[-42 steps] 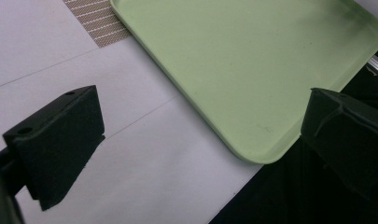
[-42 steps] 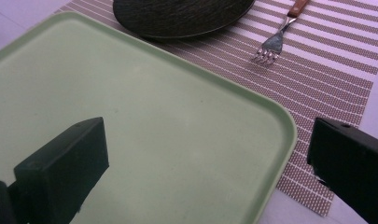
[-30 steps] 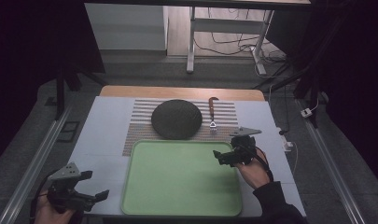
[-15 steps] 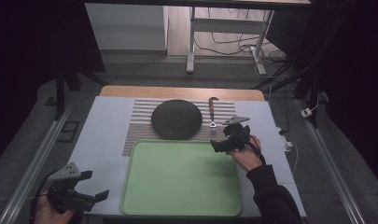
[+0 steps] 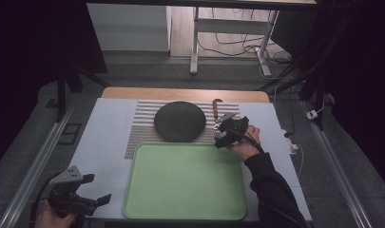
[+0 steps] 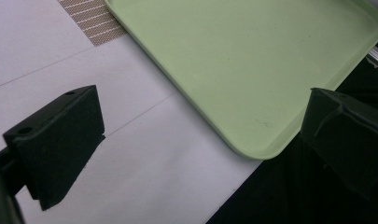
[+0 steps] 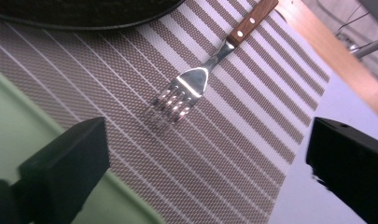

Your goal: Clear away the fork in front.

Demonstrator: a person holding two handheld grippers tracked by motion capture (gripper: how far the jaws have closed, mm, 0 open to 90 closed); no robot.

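A fork with a wooden handle lies on the striped placemat, tines toward me, just right of the dark round plate. My right gripper hovers open over the mat near the tines, by the far right corner of the green tray; in its own view the right gripper has wide-apart jaws and the fork lies beyond them. My left gripper is held open at the table's near left corner, beside the tray's near corner, with nothing between its jaws.
The white table top carries the mat, plate and tray. A wooden strip runs along its far edge. Metal rails flank both sides. Cables and table legs stand on the floor beyond.
My right gripper has moved away from the person and slightly left, from beside the tray toward the fork's tines. The left gripper has stayed put.
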